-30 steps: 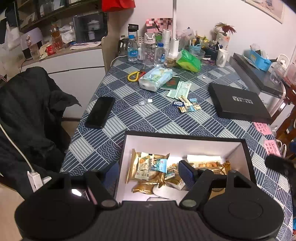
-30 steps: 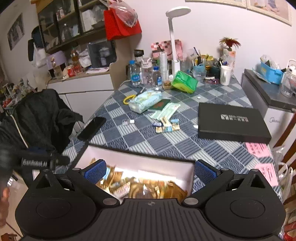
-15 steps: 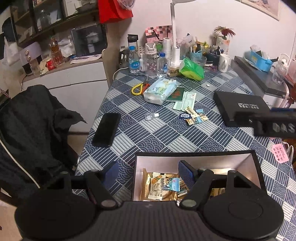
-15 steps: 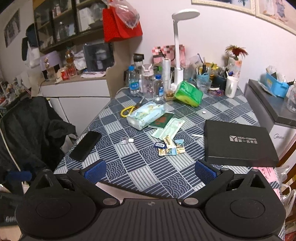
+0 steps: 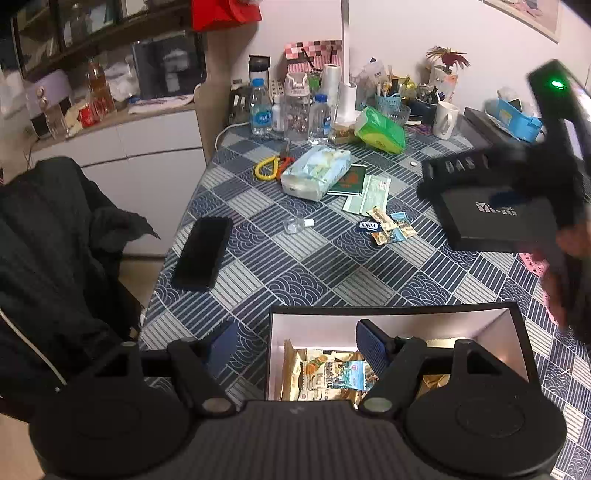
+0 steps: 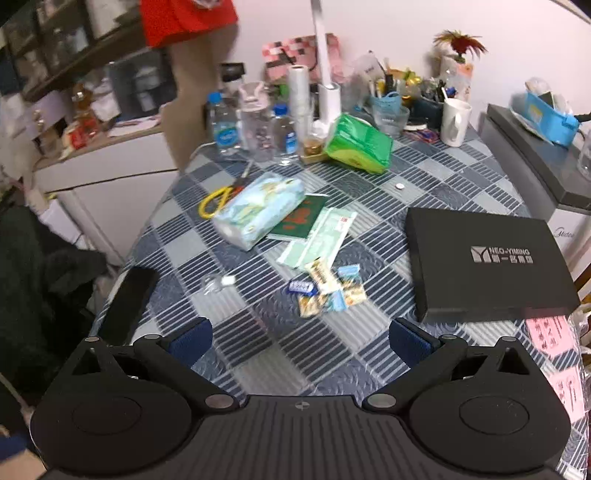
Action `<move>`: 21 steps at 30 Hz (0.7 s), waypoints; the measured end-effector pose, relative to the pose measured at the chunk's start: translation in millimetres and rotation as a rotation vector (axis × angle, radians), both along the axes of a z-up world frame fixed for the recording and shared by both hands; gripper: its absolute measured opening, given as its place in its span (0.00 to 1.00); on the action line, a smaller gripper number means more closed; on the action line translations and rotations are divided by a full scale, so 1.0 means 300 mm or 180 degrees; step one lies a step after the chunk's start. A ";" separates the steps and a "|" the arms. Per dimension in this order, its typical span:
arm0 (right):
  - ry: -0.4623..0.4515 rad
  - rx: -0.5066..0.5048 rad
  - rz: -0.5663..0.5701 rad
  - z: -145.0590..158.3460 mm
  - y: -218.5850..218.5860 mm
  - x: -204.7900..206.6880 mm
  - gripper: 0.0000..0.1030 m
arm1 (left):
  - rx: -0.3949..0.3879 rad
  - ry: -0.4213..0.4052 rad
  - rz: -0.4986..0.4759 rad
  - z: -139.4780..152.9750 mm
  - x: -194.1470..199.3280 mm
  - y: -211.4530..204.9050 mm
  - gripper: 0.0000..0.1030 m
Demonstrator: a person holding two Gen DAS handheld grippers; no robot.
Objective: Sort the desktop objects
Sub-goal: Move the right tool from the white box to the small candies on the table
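White wall (image 6: 406, 22), white cabinet (image 5: 147, 158); dark glass-fronted shelves (image 5: 92, 29), black-draped chair (image 5: 48, 258)

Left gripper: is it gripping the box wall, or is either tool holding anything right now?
Nothing is held. The left gripper straddles the box wall with jaws open, pads not pressing it. The right gripper is open over bare tablecloth.

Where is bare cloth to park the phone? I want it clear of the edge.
Bare cloth lies between the phone, the snack packets and the open box. Another patch runs between the packets and the black lid. The far end by the bottles is crowded.
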State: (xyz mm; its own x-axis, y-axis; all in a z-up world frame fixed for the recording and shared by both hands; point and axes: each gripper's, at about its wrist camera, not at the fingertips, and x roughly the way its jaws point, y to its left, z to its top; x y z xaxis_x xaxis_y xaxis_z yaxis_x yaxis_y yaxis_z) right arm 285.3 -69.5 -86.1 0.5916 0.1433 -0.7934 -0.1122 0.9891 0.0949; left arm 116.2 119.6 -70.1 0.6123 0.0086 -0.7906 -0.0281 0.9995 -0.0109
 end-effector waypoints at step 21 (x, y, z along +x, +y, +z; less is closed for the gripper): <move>0.0783 0.0008 -0.0106 -0.358 0.067 0.509 0.59 | -0.0222 0.0178 0.0090 -0.100 0.063 0.052 0.82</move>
